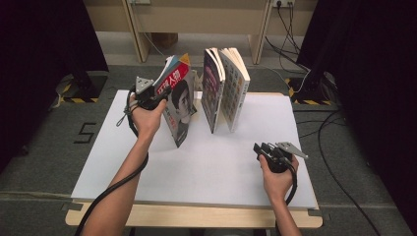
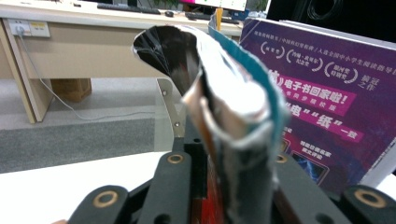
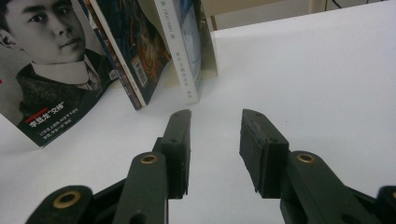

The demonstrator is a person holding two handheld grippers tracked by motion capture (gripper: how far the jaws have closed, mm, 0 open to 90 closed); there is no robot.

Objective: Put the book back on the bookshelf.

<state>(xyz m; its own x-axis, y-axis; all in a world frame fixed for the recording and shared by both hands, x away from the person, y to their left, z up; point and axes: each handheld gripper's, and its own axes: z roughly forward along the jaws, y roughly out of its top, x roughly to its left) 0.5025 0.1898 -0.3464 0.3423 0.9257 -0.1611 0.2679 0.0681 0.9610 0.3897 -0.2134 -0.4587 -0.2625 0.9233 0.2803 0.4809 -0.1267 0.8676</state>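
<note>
The left gripper [image 1: 156,100] clamps the tilted magazine [image 1: 177,101]; keep it firm and set it upright beside the standing books [image 1: 225,88]. The right gripper [image 3: 215,140] waits half open over the tabletop [image 1: 206,167].

Left gripper [image 1: 156,97] fingers clamped, raised; right gripper [image 1: 264,149] fingers parted.

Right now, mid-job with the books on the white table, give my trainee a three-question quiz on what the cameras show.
1. True or false: the left gripper is clamped on the red-topped magazine with a portrait cover.
2. What lies between the jaws of the right gripper?
3. The purple-covered paperback stands: A) flat, B) upright, C) off the white table.

Key: 1 true. 2 Nothing; they stand open over bare table. 3 B.
</note>
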